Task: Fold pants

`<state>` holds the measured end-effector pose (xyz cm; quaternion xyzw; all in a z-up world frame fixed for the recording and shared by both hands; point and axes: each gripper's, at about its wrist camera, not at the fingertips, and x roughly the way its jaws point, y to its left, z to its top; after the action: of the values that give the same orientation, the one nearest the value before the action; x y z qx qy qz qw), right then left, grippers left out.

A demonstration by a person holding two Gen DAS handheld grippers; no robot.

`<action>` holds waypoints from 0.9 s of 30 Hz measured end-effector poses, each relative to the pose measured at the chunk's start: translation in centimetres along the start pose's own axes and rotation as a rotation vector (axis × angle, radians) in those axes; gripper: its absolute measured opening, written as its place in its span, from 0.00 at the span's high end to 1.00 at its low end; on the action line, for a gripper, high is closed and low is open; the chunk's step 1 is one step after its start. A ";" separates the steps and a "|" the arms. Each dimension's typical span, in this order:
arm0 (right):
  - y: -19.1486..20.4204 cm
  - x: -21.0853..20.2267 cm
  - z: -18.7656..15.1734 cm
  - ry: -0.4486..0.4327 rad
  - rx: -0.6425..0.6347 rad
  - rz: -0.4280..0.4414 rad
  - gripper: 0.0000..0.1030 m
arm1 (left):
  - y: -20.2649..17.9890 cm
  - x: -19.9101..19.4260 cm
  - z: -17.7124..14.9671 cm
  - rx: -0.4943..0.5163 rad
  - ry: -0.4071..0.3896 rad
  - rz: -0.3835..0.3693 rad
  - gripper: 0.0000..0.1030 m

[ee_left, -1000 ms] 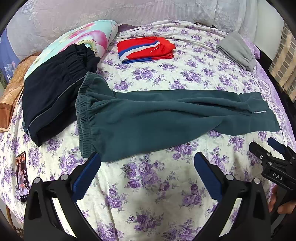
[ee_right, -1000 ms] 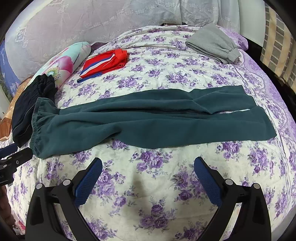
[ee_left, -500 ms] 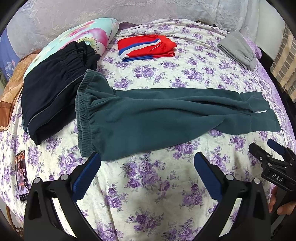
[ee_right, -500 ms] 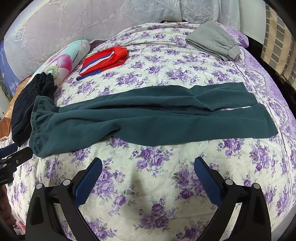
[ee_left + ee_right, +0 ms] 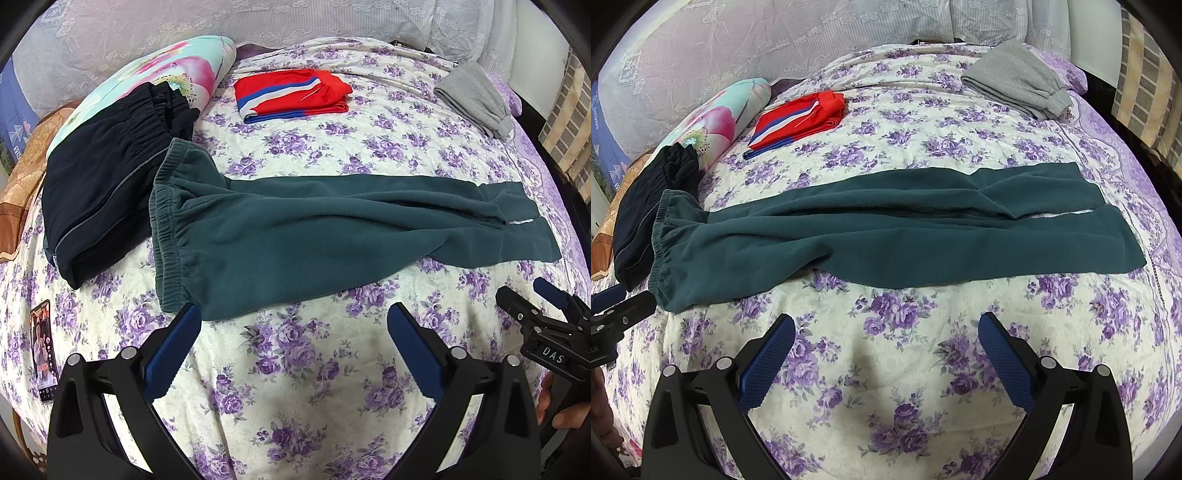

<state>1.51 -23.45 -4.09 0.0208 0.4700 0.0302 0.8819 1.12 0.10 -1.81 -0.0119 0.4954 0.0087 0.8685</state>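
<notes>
Dark green fleece pants (image 5: 332, 229) lie stretched across the bed, one leg folded over the other, waistband at the left and leg ends at the right; they show in the right wrist view too (image 5: 886, 236). My left gripper (image 5: 293, 325) is open and empty just in front of the waistband corner. My right gripper (image 5: 886, 332) is open and empty above the bedspread, in front of the pants' middle. The right gripper also shows at the right edge of the left wrist view (image 5: 539, 314).
On the flowered bedspread (image 5: 295, 387) lie folded black pants (image 5: 99, 195) at the left, a red, white and blue folded garment (image 5: 291, 96) at the back, grey folded pants (image 5: 476, 99) at the back right, a floral pillow (image 5: 155, 85), and a phone (image 5: 43, 350) at the left edge.
Both grippers have moved slightly forward towards the pants, which now sit a little lower and closer in both views. The pants themselves have not moved. Both grippers stay open.
</notes>
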 end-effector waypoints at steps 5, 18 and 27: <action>0.1 0.1 -0.2 0.005 -0.001 0.003 0.03 | -0.1 0.1 -0.1 0.003 0.001 -0.001 0.05; 0.2 0.3 -0.1 0.014 -0.003 0.007 0.03 | -0.1 0.1 -0.1 0.007 0.003 -0.001 0.05; 0.2 0.5 -0.2 0.019 -0.003 0.008 0.03 | -0.1 0.2 -0.1 0.006 0.004 0.000 0.05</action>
<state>1.58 -23.20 -4.59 0.0210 0.4781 0.0347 0.8773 1.10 -0.03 -2.02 -0.0095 0.4973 0.0072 0.8675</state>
